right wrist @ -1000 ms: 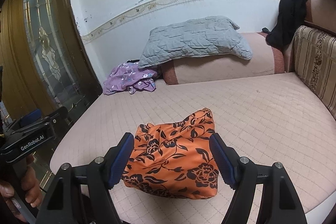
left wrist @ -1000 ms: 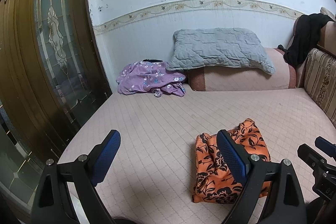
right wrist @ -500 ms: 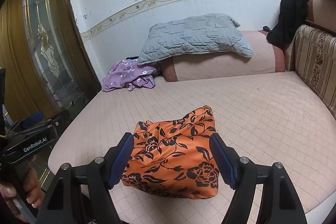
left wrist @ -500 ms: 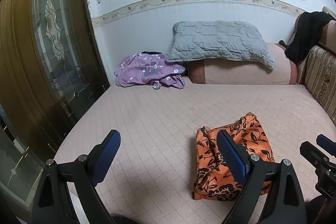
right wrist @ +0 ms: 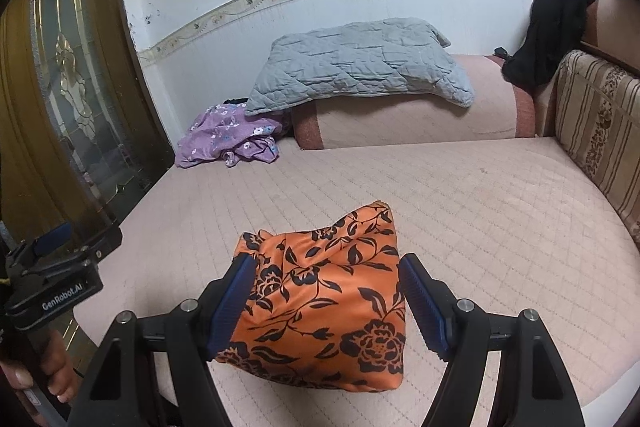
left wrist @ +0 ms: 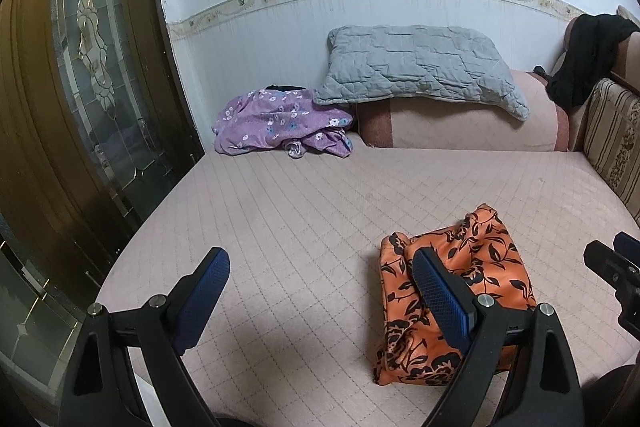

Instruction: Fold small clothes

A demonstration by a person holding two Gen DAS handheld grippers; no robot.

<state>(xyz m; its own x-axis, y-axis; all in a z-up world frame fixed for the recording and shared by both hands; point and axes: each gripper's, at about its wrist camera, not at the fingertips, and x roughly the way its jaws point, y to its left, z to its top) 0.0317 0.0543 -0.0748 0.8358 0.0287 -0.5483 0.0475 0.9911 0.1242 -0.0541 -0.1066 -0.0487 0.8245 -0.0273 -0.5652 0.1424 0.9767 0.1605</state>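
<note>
The right tool (right wrist: 324, 301) is spread wide and pinches nothing. Its two blue ribbed pads stand on either side of the orange cloth (right wrist: 332, 303), above it, and I cannot tell if the left pad brushes the fabric. The left tool (left wrist: 320, 297) is spread wide too and is empty; only bare bed shows between its pads.

The orange cloth lies on the bed (right wrist: 500, 227), near the front edge, directly ahead of the right tool and below it. From the left tool it lies off to the right side, partly behind that tool's right pad. So the right hand is the nearer one, in my judgement. The long axis of the cloth runs away from the tools toward the wall, and its far corner stands up as a small peak.

The cloth seems thin and smooth, orange with black flowers and leaves, already gathered into a thick, soft, roughly rectangular bundle with wrinkles at the far left end. The bed cover is pale pink with a quilted diamond pattern. Far behind, by the wall, a crumpled purple flowered garment (left wrist: 280, 125) lies beside a grey quilted pillow (left wrist: 416, 67).
</note>
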